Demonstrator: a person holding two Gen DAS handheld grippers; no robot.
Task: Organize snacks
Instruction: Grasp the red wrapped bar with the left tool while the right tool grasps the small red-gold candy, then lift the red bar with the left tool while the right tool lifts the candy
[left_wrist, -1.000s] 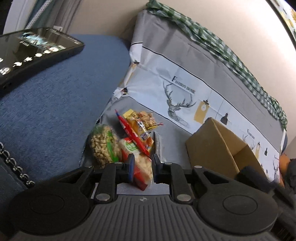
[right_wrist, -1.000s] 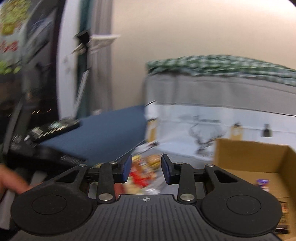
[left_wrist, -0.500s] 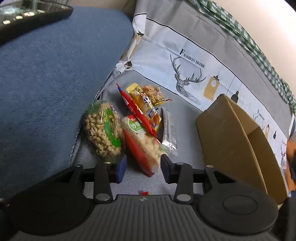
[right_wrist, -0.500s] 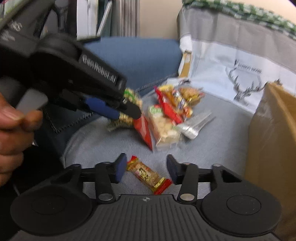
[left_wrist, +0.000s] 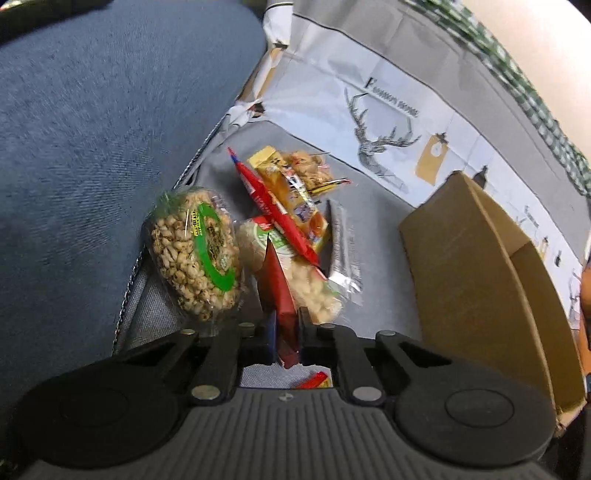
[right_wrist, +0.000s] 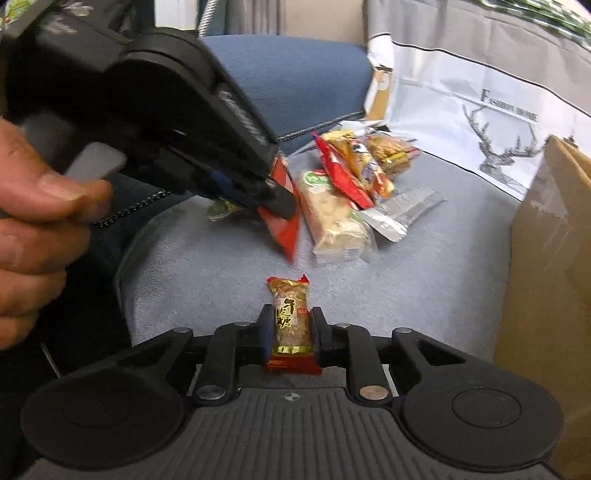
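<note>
Gold candy bar (right_wrist: 291, 325) sits pinched between the right gripper's (right_wrist: 289, 330) closing fingers (right_wrist: 265, 328).

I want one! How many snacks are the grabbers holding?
2. The left gripper is shut on the red packet at the pile's edge. The right gripper, jaws closing, pinches the gold candy lying apart from the pile. Neither grip is hidden.

1. Grey sofa cover (left_wrist: 373, 236) right under the tongs, deer print (left_wrist: 380, 136) on the backrest beyond them.
2. Blue cushion (left_wrist: 92, 147) off to their left.
3. Green checked cloth (left_wrist: 524, 85) on top, beige wall (left_wrist: 535, 33) behind.
</note>
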